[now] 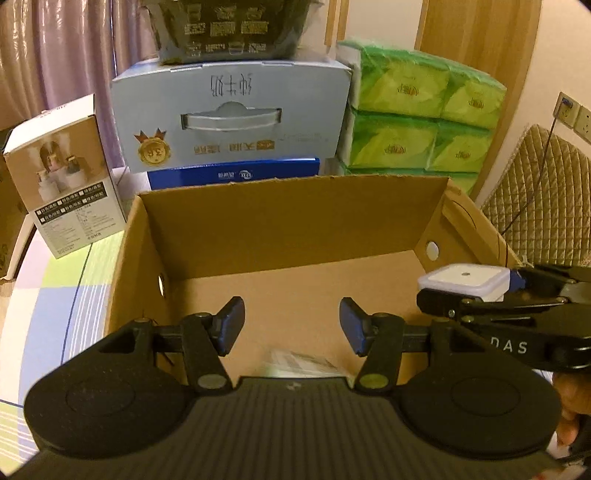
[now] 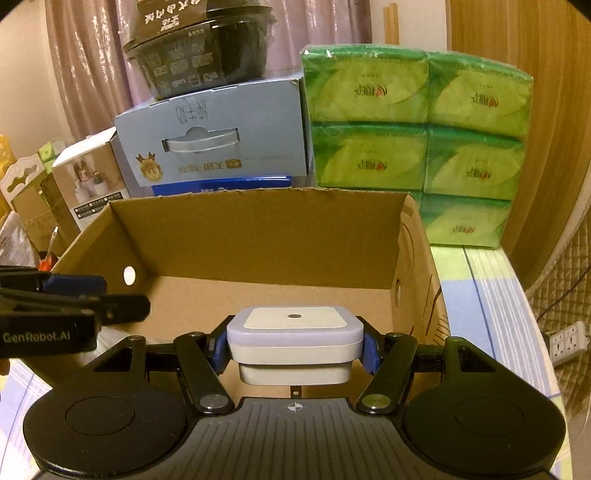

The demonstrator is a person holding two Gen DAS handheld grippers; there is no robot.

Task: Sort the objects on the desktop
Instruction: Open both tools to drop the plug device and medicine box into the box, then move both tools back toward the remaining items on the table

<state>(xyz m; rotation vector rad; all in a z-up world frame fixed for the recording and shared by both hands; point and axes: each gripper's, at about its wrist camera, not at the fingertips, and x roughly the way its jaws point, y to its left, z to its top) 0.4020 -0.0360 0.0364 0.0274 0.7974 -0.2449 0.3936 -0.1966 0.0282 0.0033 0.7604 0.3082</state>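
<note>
**White plug-in device held over the open carton**

Here, nearest the right wrist camera, the right gripper [image 2: 294, 350] has its blue pads [image 2: 370, 355] pressed against both sides of a white square plug-in device [image 2: 293, 341], a metal prong showing beneath it. The device hangs above the near edge of the cardboard box [image 2: 258, 236], over its open interior. At nine o'clock in that view the left gripper [image 2: 110, 295] reaches in sideways above the box's left wall.

From the left wrist camera, the left gripper [image 1: 291, 325] stands wide, nothing between its blue pads [image 1: 231, 321]. Just below the gap, at six o'clock, a clear packet with printed paper [image 1: 299, 363] lies on the box floor [image 1: 295, 291]. At three o'clock the right gripper [image 1: 476, 295] carries the white device [image 1: 465, 282] just inside the box's right wall.

Beyond the box, at twelve o'clock, a pale blue carton with a handle [image 1: 231, 118] sits on a dark blue box [image 1: 232, 173] and bears a black instant-noodle bowl [image 1: 229, 29]. At two o'clock stand stacked green tissue packs [image 1: 417, 110]; at ten o'clock a small white product box [image 1: 62, 173] rests on the chequered tablecloth [image 1: 62, 280]. Curtains [image 1: 55, 55] hang behind.
</note>
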